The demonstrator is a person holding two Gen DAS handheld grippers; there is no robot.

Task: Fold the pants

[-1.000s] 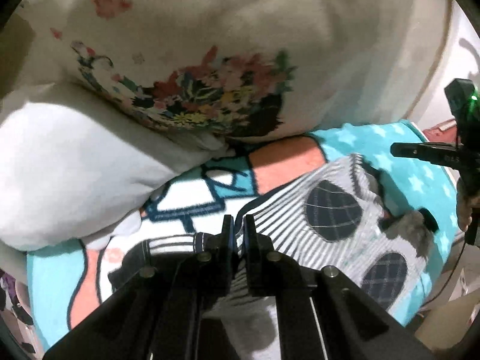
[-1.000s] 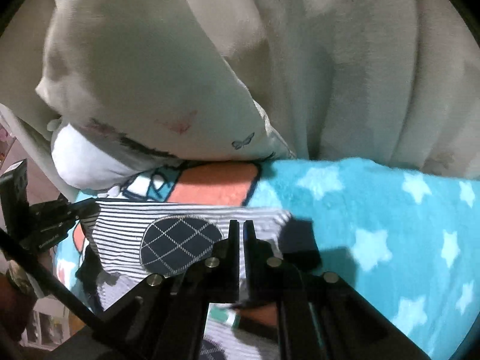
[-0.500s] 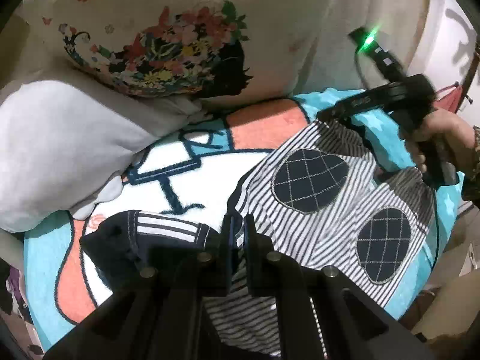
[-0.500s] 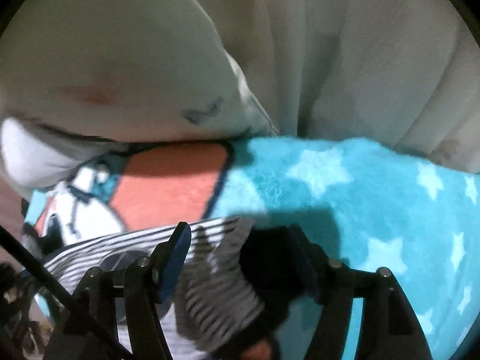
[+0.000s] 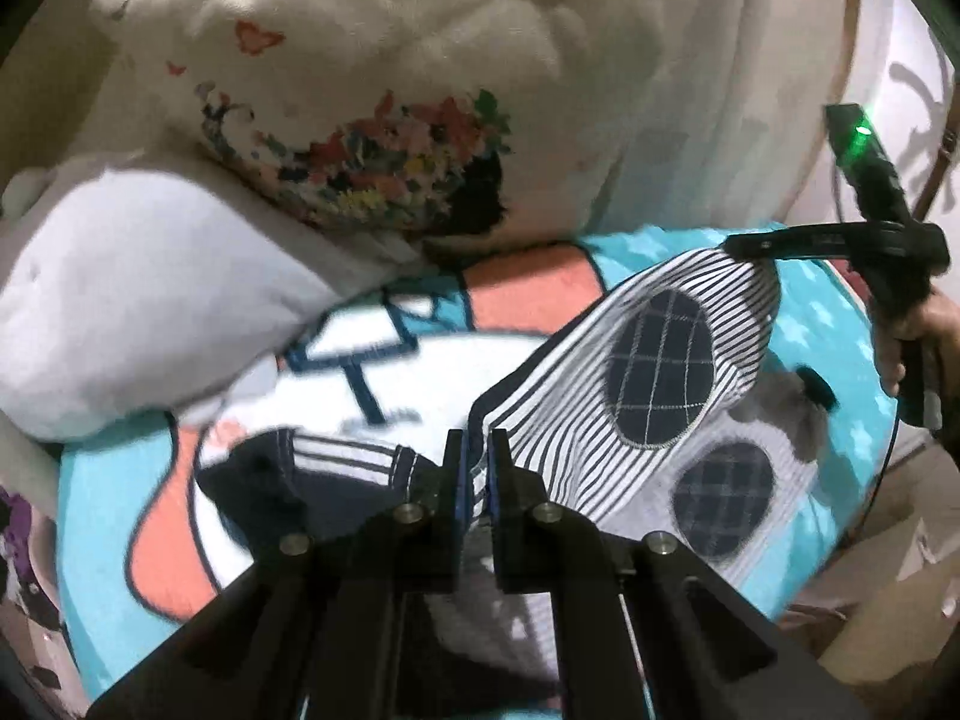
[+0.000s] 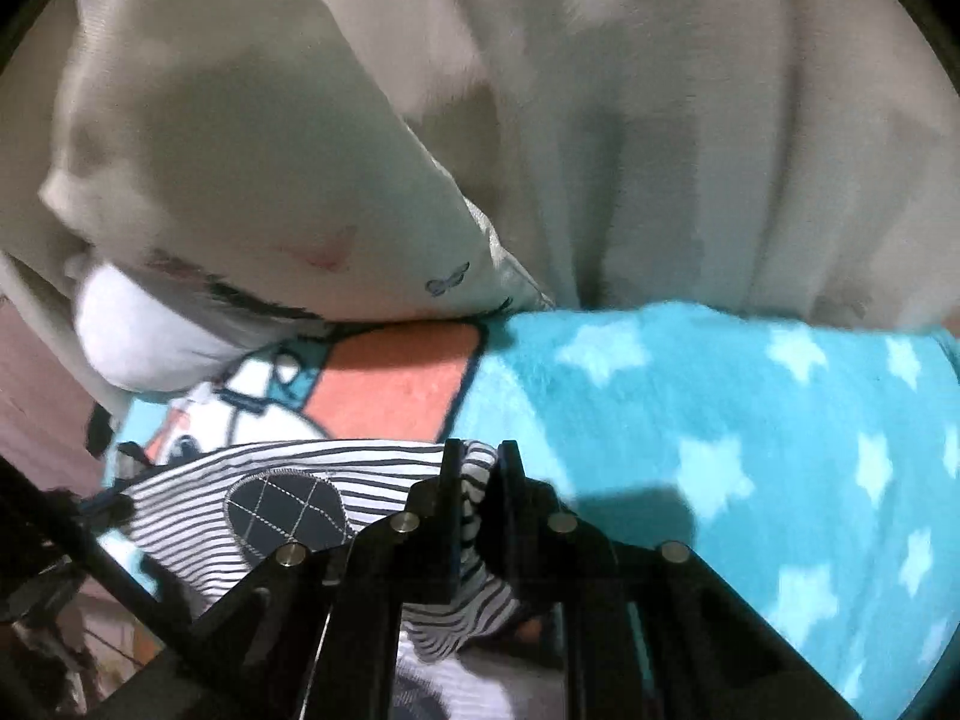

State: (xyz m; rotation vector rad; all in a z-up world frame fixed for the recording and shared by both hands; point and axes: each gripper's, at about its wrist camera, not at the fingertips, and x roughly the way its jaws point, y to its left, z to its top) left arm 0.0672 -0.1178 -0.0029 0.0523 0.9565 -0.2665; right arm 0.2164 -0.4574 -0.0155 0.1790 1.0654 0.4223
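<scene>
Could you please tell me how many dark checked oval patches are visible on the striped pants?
2: one patch on the lifted leg, another patch on the leg lying on the blanket. Folds may hide more.

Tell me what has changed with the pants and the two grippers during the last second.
The right hand-held gripper opened half a second ago, then shut on the striped pants edge and lifted it off the blanket. The left hand-held gripper stays shut on the pants. The pillows did not move.
</scene>
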